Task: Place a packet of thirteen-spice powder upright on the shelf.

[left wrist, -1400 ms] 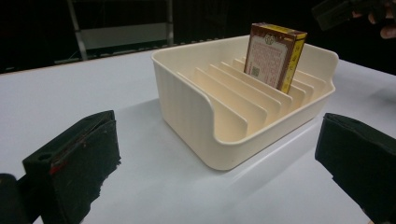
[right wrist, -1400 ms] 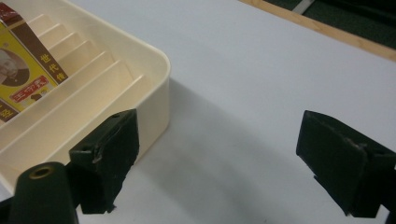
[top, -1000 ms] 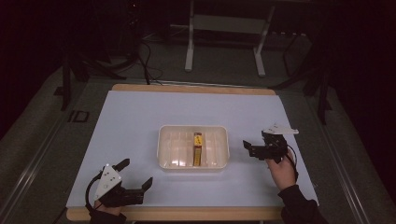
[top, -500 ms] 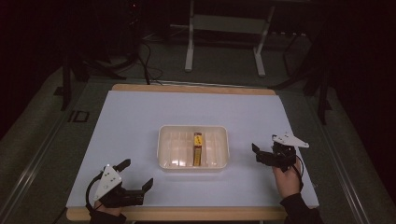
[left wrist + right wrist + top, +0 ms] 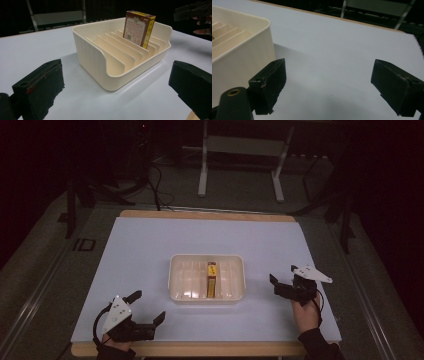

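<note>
Starting at the left gripper [image 5: 148, 306]: parked at the near edge of the table [image 5: 150, 245], same spot as a second ago, jaws spread wide, gripping nothing. Ahead of it and off to its right, well apart: the cream slotted tray [image 5: 172, 280], with the small box [image 5: 212, 279] standing on edge in one of the middle slots.

Over at the right gripper [image 5: 283, 276]: drawn back and outward from where it hung a second ago beside the tray's wall, now near the tray but clear of it. Opened wide too, holding nothing, pointing leftward at the tray.

Judging from that retreat: box probably placed and let go, slotting most likely finished, unless another item follows.

From the left gripper view: box upright between two dividers, printed face and yellow edge legible, neighbouring slots bare, right gripper far off past the tray. None of that detail legible from the high view. From the right gripper view: just the tray's rounded corner left of the jaws and bare table between them, confirming the empty grasp.
</note>
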Demonstrator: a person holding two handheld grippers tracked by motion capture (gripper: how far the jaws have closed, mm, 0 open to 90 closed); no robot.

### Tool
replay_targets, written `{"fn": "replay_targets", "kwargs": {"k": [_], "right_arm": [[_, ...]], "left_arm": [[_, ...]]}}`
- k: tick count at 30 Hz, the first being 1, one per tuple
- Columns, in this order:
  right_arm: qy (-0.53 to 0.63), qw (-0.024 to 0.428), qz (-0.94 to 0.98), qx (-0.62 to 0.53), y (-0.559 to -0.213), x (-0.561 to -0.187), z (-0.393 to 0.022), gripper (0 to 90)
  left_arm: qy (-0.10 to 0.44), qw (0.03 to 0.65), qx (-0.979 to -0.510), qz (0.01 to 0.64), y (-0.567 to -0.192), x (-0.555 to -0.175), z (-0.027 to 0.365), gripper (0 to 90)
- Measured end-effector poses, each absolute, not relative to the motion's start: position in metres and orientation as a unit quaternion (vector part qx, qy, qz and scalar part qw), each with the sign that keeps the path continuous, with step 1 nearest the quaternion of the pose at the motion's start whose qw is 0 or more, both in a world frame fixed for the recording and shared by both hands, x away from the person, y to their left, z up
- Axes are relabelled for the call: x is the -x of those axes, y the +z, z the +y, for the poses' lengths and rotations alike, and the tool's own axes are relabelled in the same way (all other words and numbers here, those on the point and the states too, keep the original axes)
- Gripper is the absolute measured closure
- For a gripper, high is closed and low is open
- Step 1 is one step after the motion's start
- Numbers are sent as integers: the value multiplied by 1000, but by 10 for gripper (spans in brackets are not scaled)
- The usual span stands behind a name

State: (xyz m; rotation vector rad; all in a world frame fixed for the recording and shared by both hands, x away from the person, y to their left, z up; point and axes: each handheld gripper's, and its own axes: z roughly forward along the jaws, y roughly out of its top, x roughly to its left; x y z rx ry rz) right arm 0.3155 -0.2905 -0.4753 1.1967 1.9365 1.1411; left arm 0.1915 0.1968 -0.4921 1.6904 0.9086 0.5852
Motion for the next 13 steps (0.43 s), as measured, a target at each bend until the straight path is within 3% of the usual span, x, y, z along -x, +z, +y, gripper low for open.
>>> {"fn": "replay_targets", "kwargs": {"k": [13], "right_arm": [[435,291,722,-452,-474,-318,-294,131]], "left_arm": [[250,535,-712,380,-492,-191,195,0]]}}
